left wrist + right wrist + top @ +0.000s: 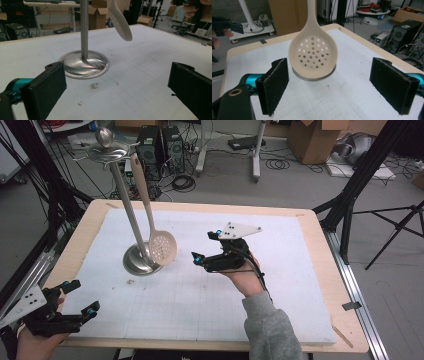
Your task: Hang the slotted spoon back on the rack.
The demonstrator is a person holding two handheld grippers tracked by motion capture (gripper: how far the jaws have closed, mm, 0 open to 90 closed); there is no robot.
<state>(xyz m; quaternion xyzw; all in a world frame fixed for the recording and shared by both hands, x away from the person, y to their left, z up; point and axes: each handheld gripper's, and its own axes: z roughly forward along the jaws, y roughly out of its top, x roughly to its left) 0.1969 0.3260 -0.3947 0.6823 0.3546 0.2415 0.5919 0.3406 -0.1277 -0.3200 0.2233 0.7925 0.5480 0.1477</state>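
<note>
A cream slotted spoon (pixel 162 247) hangs from the top of a steel utensil stand (pixel 129 215), its perforated bowl just above the stand's round base (pixel 85 63). My right gripper (pixel 206 248) is open to the right of the spoon, pointing at it; the spoon bowl (pixel 313 57) hangs ahead of the jaws, between them but farther off. My left gripper (pixel 80 296) is open at the table's front left corner with nothing between its jaws, facing the stand's pole (pixel 84 28) and the spoon's edge (pixel 121 21).
A white gridded mat (pixel 210 290) covers the wooden table (pixel 320 250). Black tripod legs (pixel 350 195) stand off the right edge. Computer towers (pixel 160 147), cables and cardboard boxes (pixel 312 137) lie on the floor beyond the table.
</note>
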